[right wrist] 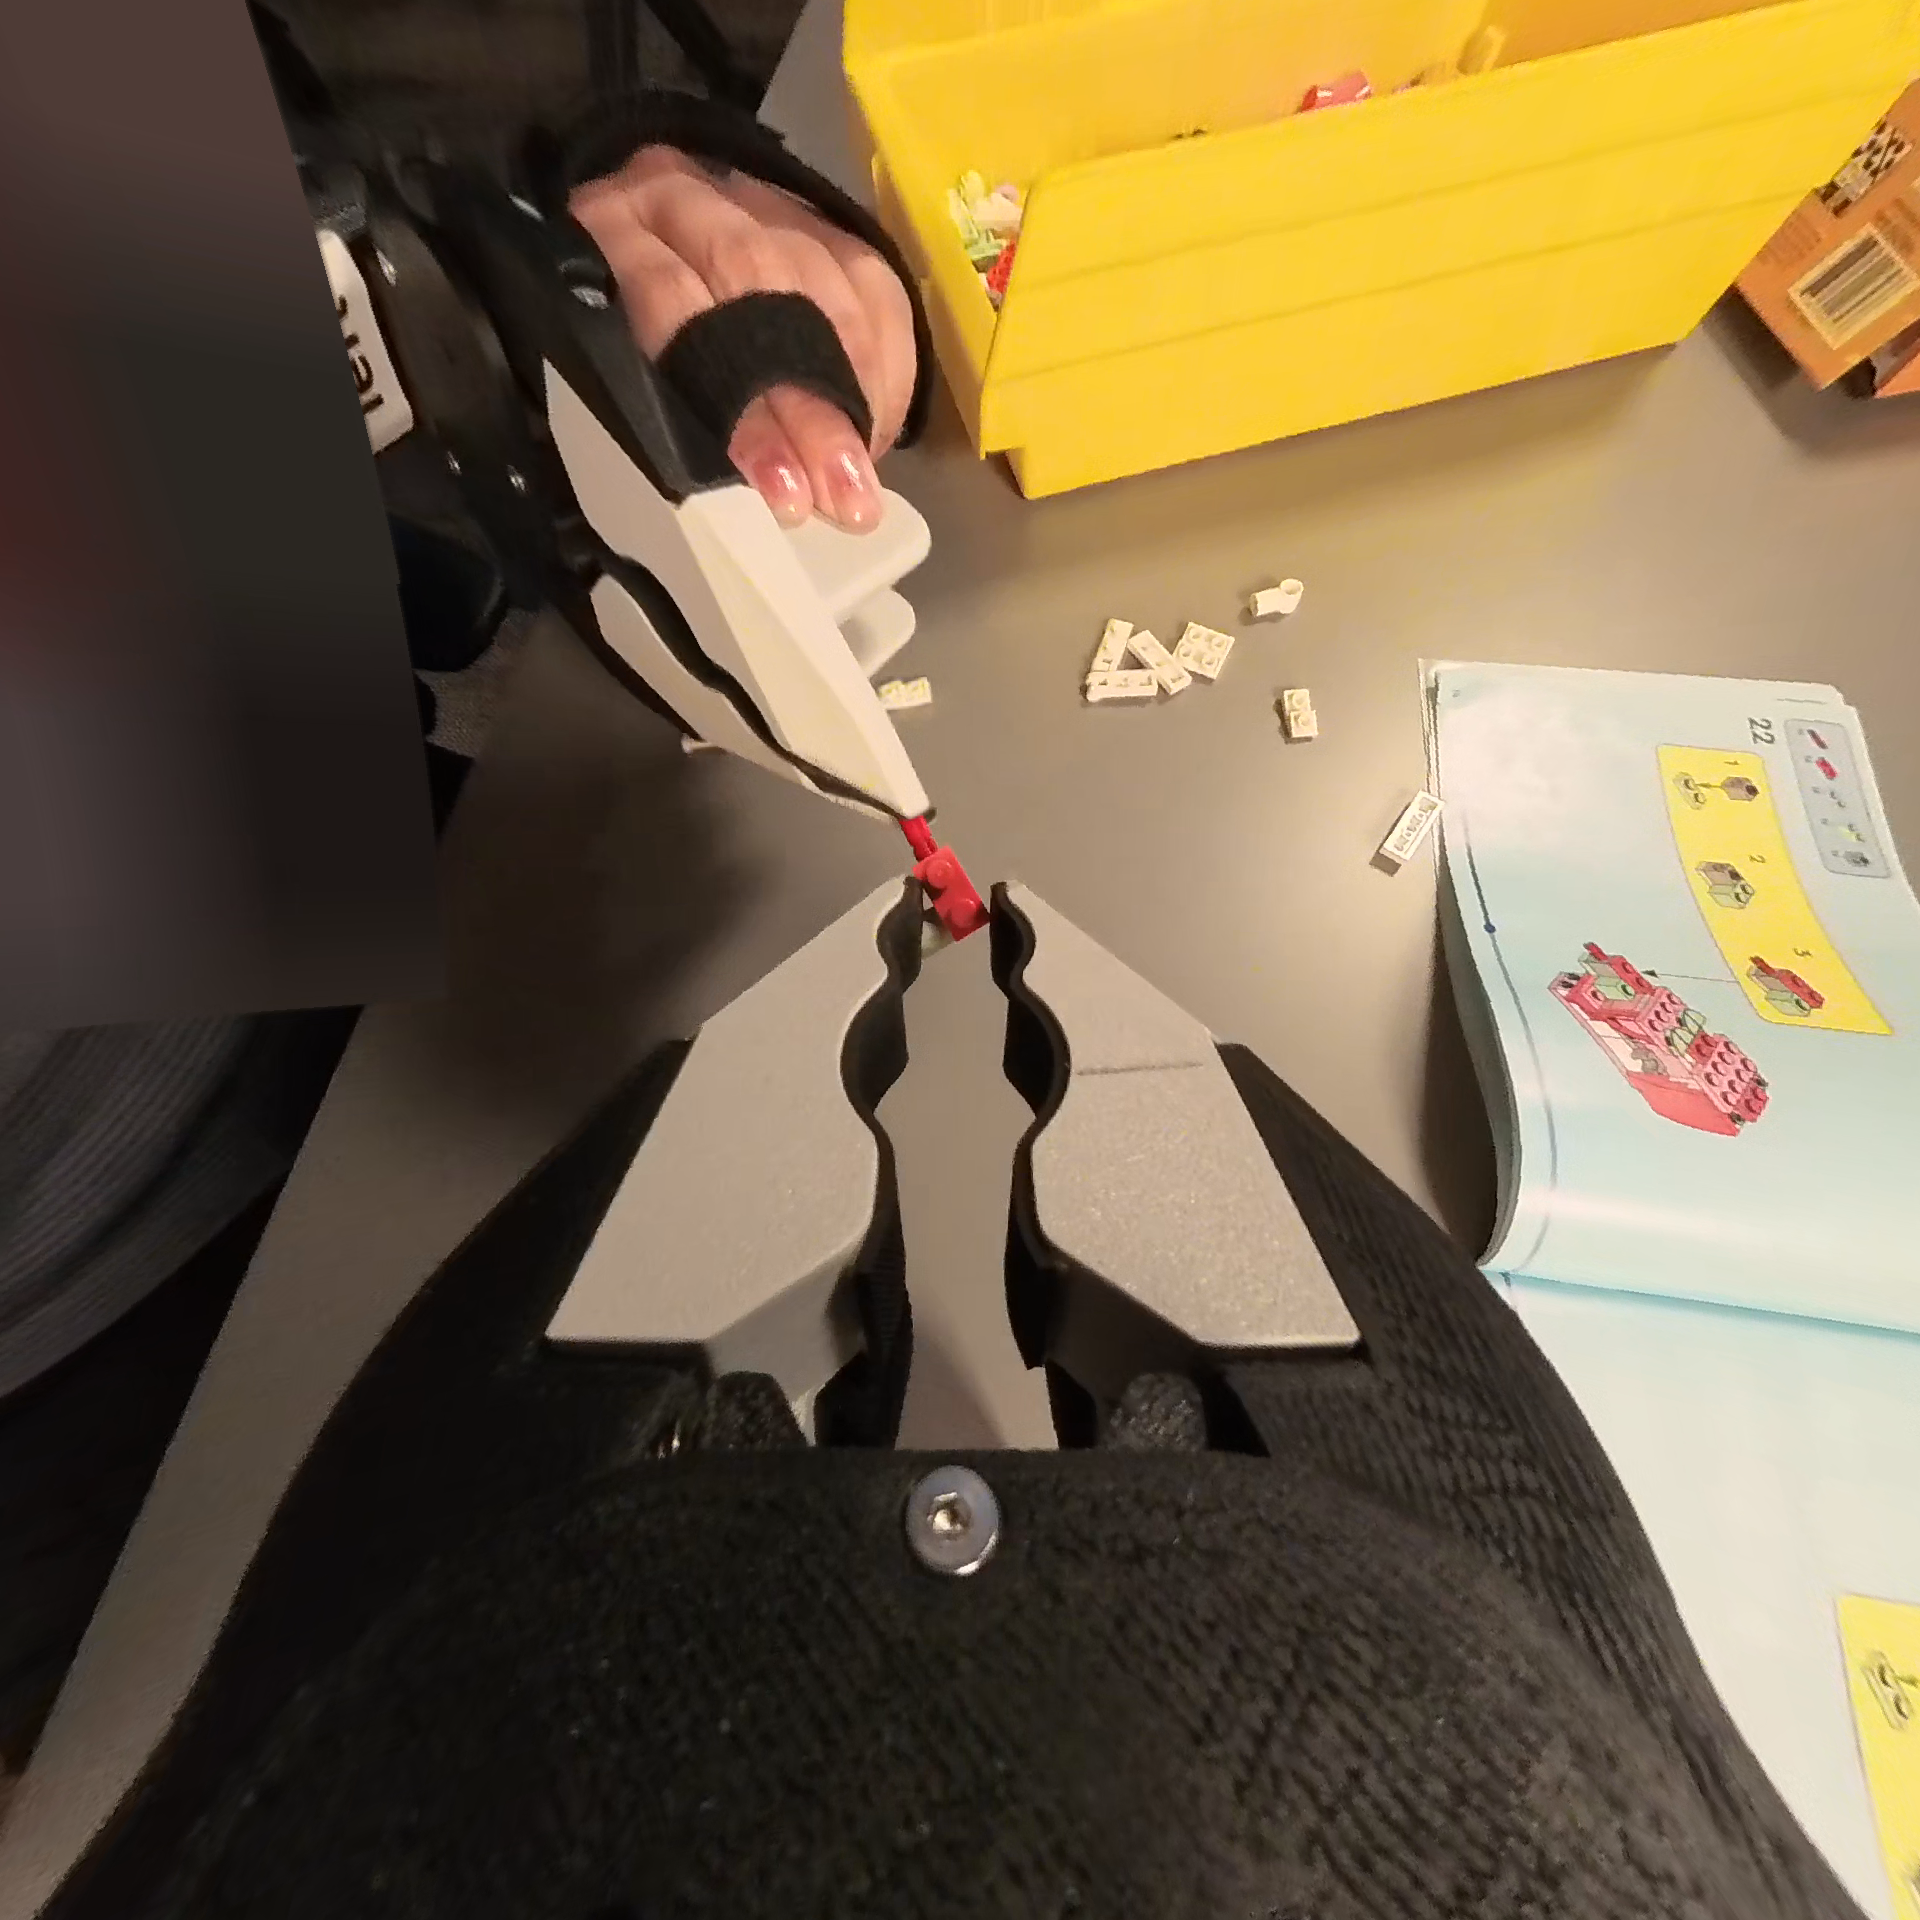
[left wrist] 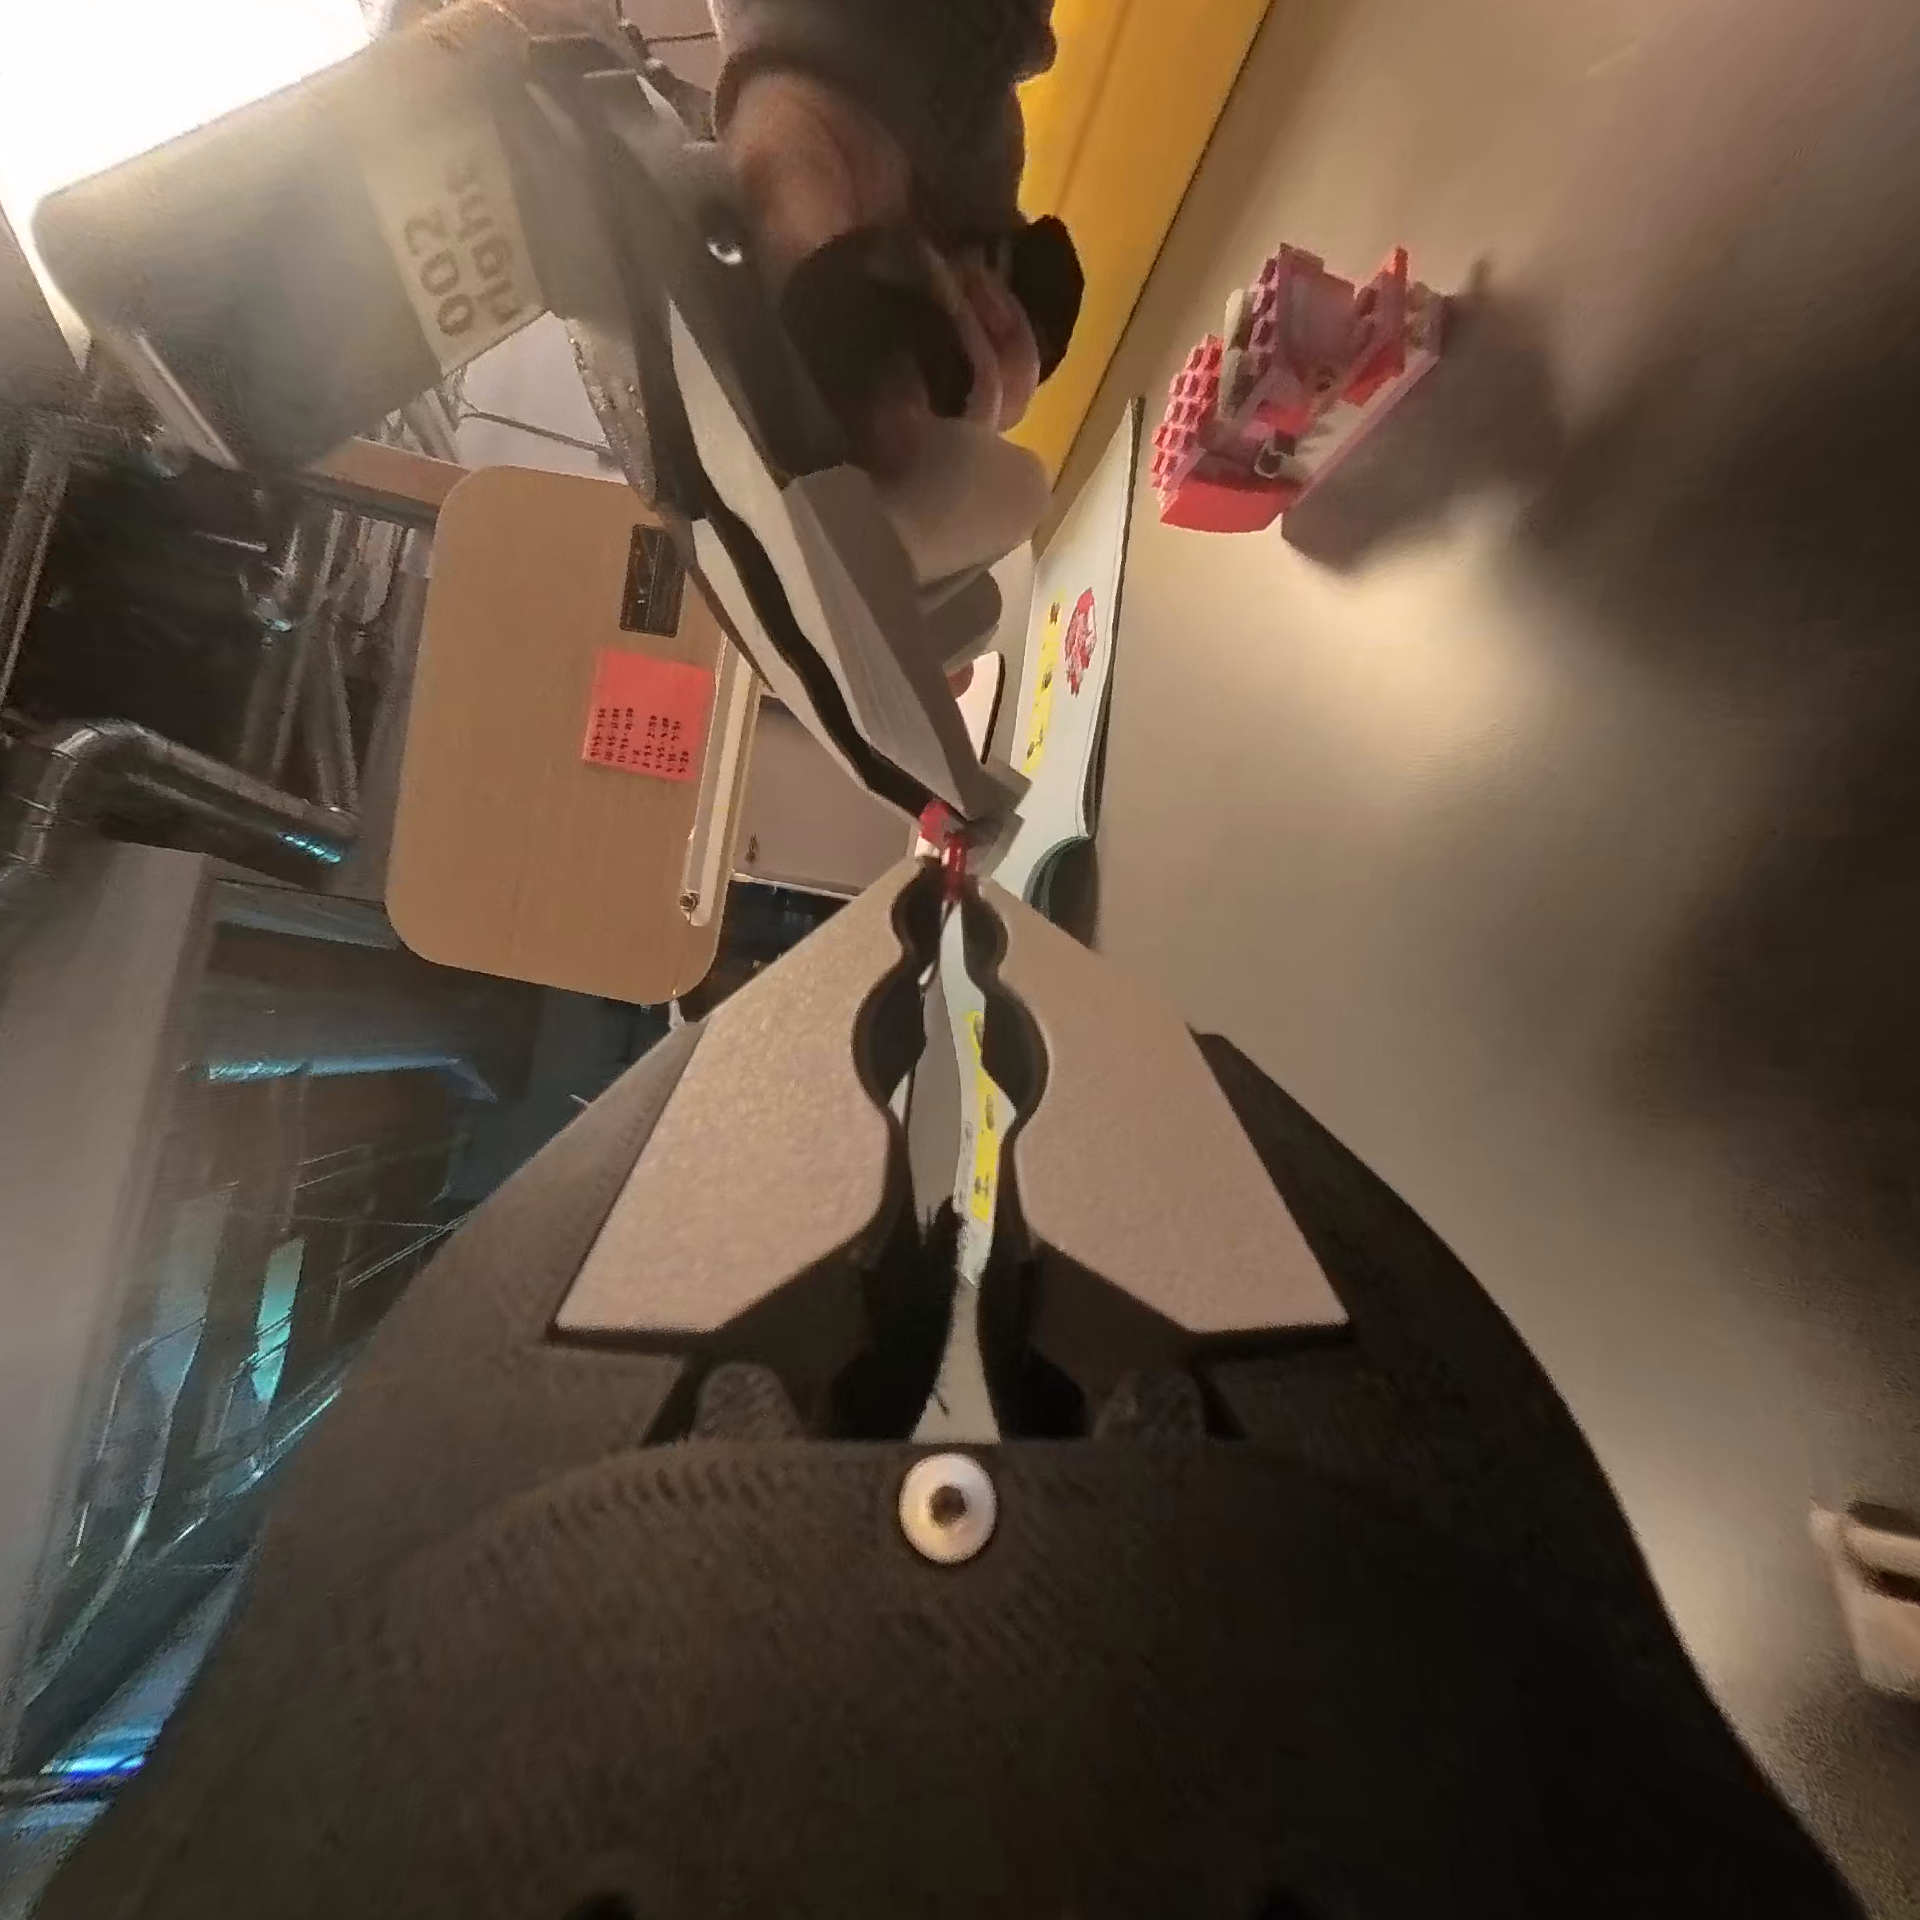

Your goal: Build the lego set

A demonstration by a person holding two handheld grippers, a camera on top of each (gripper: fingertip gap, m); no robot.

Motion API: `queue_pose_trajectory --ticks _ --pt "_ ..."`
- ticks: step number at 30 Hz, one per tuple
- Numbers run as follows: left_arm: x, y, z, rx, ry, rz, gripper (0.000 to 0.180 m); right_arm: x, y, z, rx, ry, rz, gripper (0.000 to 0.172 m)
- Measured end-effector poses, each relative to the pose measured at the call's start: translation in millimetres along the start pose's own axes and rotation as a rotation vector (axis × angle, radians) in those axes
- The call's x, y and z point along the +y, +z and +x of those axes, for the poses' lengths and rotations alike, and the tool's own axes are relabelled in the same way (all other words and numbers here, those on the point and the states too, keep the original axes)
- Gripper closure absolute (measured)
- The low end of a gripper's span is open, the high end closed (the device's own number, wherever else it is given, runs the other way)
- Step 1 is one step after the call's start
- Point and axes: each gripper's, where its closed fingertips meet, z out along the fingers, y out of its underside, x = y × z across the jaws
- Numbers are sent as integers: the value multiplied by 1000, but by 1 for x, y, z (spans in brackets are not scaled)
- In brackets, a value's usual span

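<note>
Red plate (right wrist: 954, 902) between right gripper's (right wrist: 954, 906) narrow-set jaws; red pin (right wrist: 916, 831) in left gripper's (right wrist: 914, 814) closed jaws.

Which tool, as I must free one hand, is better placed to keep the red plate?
Right, probably. The right tool has its pads against the red plate on both sides; the left tool only pinches the thin red stem sticking out of it.

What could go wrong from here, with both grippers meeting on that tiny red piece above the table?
1. The right gripper pinches the red plate only at its fingertips; it may twist out.
2. The left gripper grips just a thin red stub; side force could pop it free.
3. A dropped piece could land among the white bricks.
</note>
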Motion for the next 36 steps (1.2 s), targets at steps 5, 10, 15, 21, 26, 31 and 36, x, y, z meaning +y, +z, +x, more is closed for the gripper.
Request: queue_pose_trajectory --ticks 5,10,15,21,26,31,36 --pt "2 1 3 -11 49 -21 178 2 2 1 18 3 -19 161" --pt "5 3 7 -3 84 -56 178 7 5 3 55 3 -50 161" --pt "7 5 18 39 142 -80 178 18 10 3 82 -9 -87 162" --pt "11 6 22 54 157 -98 178 20 13 6 125 -66 -62 162" --pt "12 7 19 59 50 -100 178 17 12 8 182 -132 -66 162" --pt "11 7 19 63 -17 -98 178 16 12 7 217 -168 -82 162" --pt "9 7 20 56 16 -82 179 17 12 3 182 -123 -48 163"
